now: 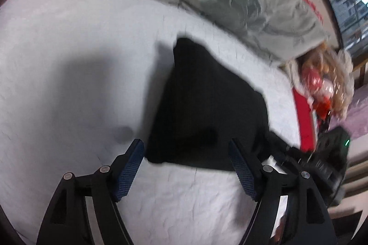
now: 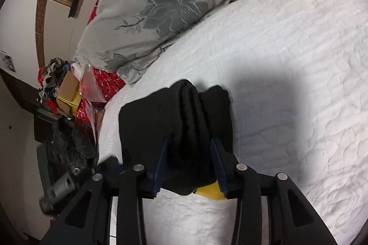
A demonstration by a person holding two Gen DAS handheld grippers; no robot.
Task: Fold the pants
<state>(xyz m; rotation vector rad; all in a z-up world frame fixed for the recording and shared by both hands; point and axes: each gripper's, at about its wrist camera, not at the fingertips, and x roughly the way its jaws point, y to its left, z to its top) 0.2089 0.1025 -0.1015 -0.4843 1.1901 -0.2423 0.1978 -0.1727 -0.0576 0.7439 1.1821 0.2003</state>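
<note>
Here, black pants (image 2: 177, 121) bunched on white bed (image 2: 287, 61), right gripper (image 2: 189, 153) fingers clenched on pants fold, left gripper (image 1: 186, 153) fingers spread, grasping nothing, grey floral quilt (image 2: 161, 3) behind

No legible text, label, brand, number or sign found in either wrist view. The yellow piece (image 2: 210, 192) under the black pants (image 2: 174, 121) shows no print. The small wall plate (image 2: 8, 61) at the far left is too blurred to read.
</note>
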